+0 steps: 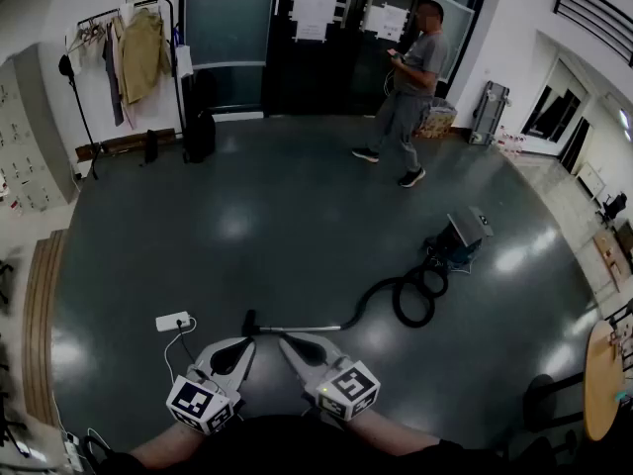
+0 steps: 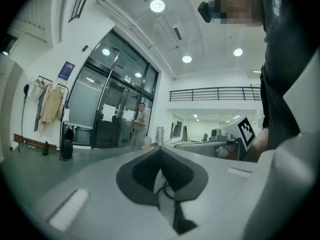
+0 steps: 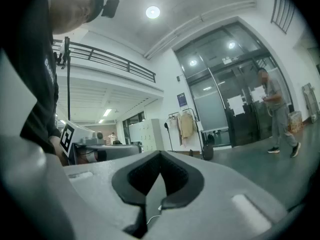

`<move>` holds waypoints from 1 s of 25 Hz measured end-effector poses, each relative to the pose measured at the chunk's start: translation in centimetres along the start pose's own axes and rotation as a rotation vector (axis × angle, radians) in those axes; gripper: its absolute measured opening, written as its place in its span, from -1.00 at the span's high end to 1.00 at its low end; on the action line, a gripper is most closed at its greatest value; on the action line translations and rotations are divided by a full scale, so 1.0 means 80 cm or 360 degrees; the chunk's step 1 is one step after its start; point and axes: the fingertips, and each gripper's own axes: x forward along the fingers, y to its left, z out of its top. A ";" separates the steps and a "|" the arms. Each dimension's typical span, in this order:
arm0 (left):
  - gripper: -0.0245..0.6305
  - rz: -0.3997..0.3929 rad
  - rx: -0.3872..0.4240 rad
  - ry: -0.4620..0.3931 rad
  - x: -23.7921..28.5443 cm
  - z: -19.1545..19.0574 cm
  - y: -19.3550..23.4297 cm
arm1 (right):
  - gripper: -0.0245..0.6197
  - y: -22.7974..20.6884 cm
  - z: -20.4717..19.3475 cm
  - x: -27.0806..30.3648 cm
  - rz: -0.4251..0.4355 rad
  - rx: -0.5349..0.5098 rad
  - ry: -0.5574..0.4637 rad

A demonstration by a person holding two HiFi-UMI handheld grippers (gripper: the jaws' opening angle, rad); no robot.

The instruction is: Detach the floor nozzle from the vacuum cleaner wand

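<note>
Floor nozzle point(image 1: 250, 323) is the small dark piece at the left end of the wand point(image 1: 302, 329), lying flat on the grey floor point(image 1: 277, 226) near its closest edge in the head view. It's just ahead of both sets of jaw tips, roughly in line with the gap between the two grippers, and neither one touches it. Going left to right: one white power strip point(image 1: 173, 321) with its cord is on the floor just left of the nozzle. Then comes the left gripper point(image 1: 244, 345), jaws closed tight with nothing in them. The right gripper point(image 1: 287, 341) is the same deal, pinched together and empty, pointing roughly level. Past the nozzle the single silver wand runs right into one black hose point(image 1: 415, 300) that coils in a loop, and that leads up to one vacuum body point(image 1: 461, 234) sitting further out toward the right side of the floor. So the count is one nozzle, one wand, one hose, one vacuum body, two grippers. One person point(image 1: 407, 92) is over by the glass doors at the far edge.
</note>
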 end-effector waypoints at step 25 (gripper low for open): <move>0.92 0.0141 0.0057 0.0105 0.050 -0.036 -0.009 | 0.91 -0.069 -0.032 -0.052 -0.0054 0.0032 0.0033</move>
